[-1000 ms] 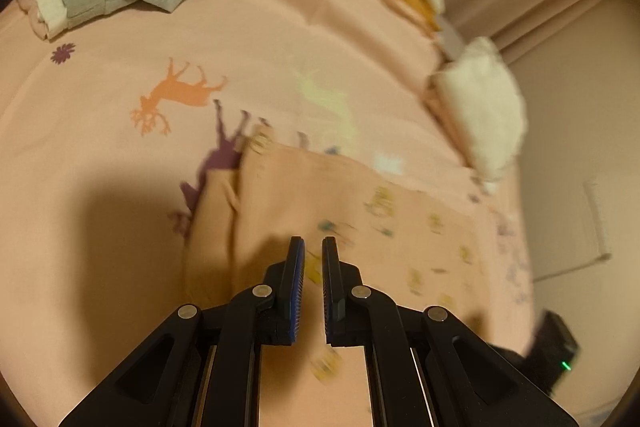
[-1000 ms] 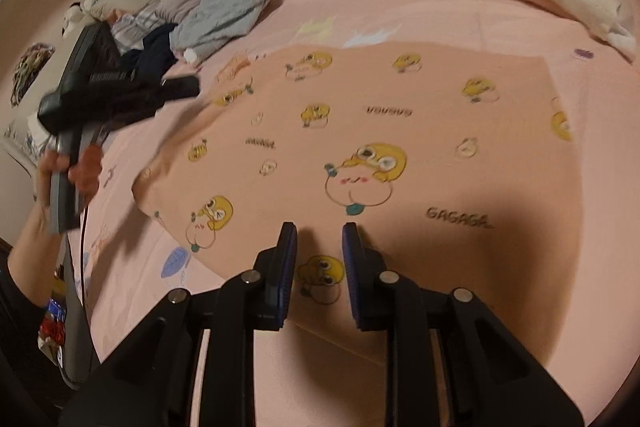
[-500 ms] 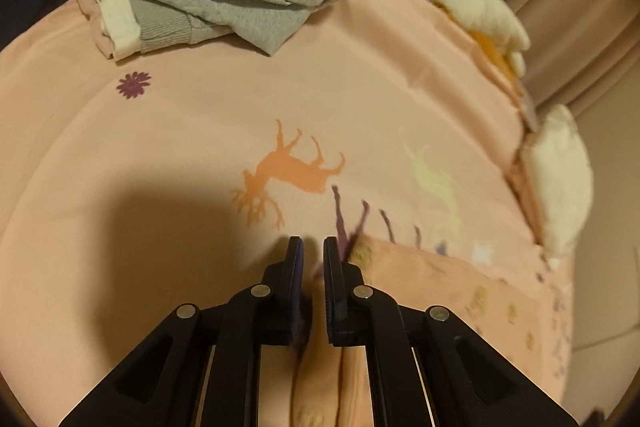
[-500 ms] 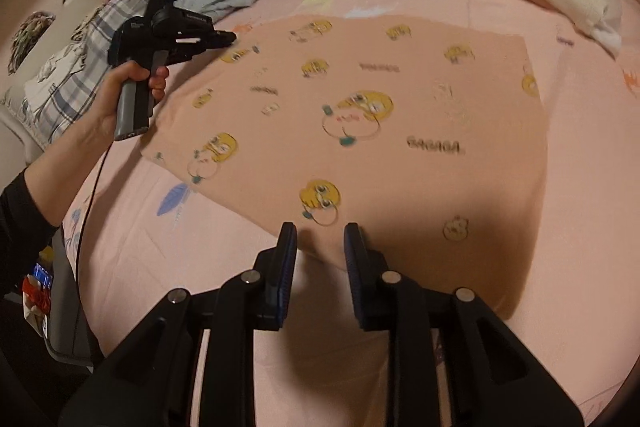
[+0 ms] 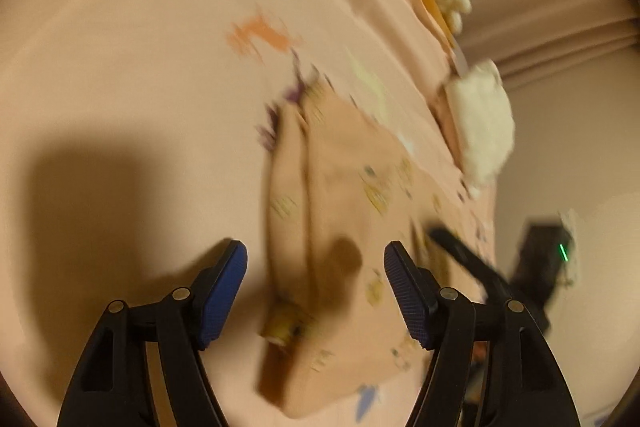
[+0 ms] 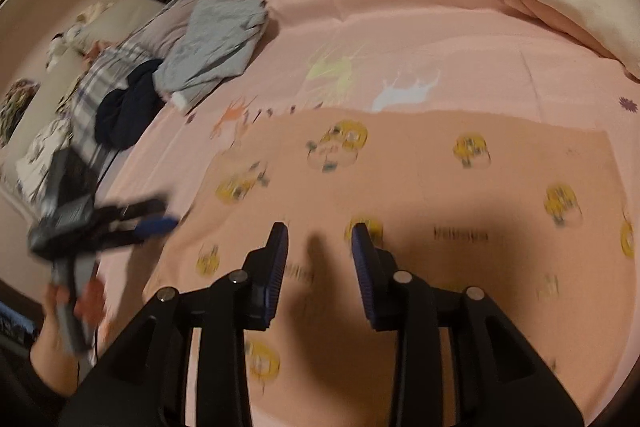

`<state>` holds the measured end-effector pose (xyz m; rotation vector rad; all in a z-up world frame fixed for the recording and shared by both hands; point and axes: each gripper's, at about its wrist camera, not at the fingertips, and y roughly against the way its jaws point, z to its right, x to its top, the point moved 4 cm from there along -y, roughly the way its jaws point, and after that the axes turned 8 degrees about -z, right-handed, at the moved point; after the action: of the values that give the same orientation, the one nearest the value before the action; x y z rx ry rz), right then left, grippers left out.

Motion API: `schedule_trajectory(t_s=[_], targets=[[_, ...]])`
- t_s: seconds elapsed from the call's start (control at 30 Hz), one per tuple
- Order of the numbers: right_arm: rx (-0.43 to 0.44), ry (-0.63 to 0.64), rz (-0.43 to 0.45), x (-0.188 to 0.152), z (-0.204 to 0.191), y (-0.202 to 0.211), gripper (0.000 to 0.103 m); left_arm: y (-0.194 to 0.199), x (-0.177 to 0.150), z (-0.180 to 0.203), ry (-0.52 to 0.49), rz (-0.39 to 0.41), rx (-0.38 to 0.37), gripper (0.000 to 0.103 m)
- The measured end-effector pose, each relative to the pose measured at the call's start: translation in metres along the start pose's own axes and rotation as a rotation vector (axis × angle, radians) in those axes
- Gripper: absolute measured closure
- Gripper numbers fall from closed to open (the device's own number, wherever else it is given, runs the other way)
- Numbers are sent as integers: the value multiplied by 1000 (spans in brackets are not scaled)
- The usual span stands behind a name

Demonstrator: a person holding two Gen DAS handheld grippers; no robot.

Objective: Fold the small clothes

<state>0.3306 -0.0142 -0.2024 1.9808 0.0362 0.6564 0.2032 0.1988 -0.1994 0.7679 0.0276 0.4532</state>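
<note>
On the pink bedsheet [image 6: 400, 27], thin printed garment [image 6: 420, 187] (soft, light, floppy): best pinched at an edge or corner. Left gripper [image 5: 316, 291] just opening wide, empty; right gripper [image 6: 320, 259] opening a little, jaws part-open, holding nothing.

left claw [image 5: 316, 283] has just sprung wide, nothing gripped; right claw [image 6: 320, 259] opening a little, also empty

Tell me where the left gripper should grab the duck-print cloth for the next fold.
Probably the doubled left edge of the duck-print cloth, where it is folded over into a raised ridge. Bring the left gripper, jaws just opened and empty, down from above that edge; elsewhere the cloth lies flat on the pink bedsheet.
</note>
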Motion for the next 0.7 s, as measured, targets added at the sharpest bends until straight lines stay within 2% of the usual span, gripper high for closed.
schedule_trajectory(t_s=[0.07,0.1,0.17,0.27,0.3,0.37,0.4,0.57,0.7], targets=[[-42,-30,-21,9,5,-14,73,-8,-4,8,-26,-28,-10,34],[-58,-37,-43,14,8,-25,75,-12,-4,12,-36,-34,3,34],[-80,-39,-36,21,11,-32,79,-19,-2,16,-45,-28,26,34],[-88,-44,-56,26,11,-29,79,-21,0,16,-41,-14,57,50],[-99,-31,-57,25,8,-23,79,-22,0,15,-39,-10,71,61],[-100,4,-53,18,5,-15,75,-22,0,10,-34,-10,97,73],[-98,25,-49,13,2,-10,76,-22,0,8,-29,-10,96,75],[-65,104,-56,-27,-11,14,76,-22,-1,2,-22,-13,108,79],[-86,123,-116,-49,-10,-1,76,-22,-2,8,-21,-10,147,85]])
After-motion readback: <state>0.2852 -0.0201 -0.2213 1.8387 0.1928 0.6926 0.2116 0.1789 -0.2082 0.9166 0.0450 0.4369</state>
